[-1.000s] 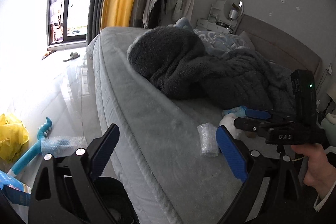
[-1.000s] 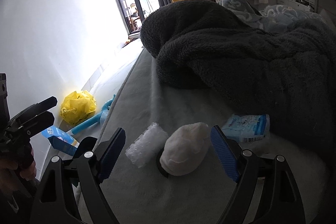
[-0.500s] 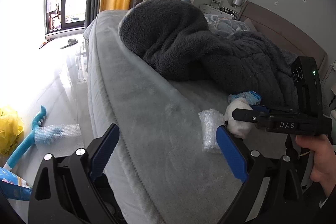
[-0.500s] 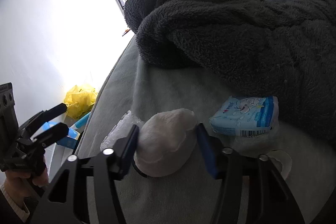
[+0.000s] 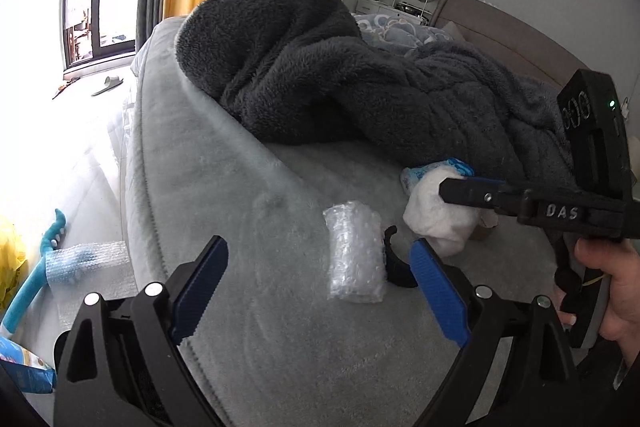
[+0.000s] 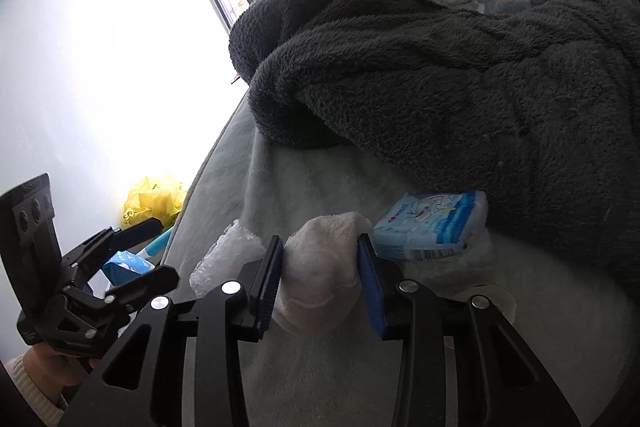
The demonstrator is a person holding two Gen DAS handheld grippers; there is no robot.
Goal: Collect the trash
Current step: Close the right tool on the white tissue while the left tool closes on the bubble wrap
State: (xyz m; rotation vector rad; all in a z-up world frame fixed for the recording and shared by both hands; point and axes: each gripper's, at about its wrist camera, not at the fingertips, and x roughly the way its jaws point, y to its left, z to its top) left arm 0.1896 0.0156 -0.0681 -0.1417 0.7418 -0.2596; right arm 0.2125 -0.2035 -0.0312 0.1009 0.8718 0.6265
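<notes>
My right gripper (image 6: 320, 281) just closed, pads squeezing white wad (image 6: 320, 267) on bed (image 5: 248, 187). My left gripper (image 5: 320, 291) wide, narrowing slightly, around bubble-wrap piece (image 5: 352, 255), not touching.

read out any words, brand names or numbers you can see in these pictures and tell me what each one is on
"DAS": raised letters on the side of the right gripper, seen from the left wrist camera.
Blue tissue pack: has printing and a barcode strip, too small and blurred to read.
Yellow plastic bag on the floor: dark marks, unreadable.
Blue packet on the floor: print unreadable.
Nothing else carries readable text.
</notes>
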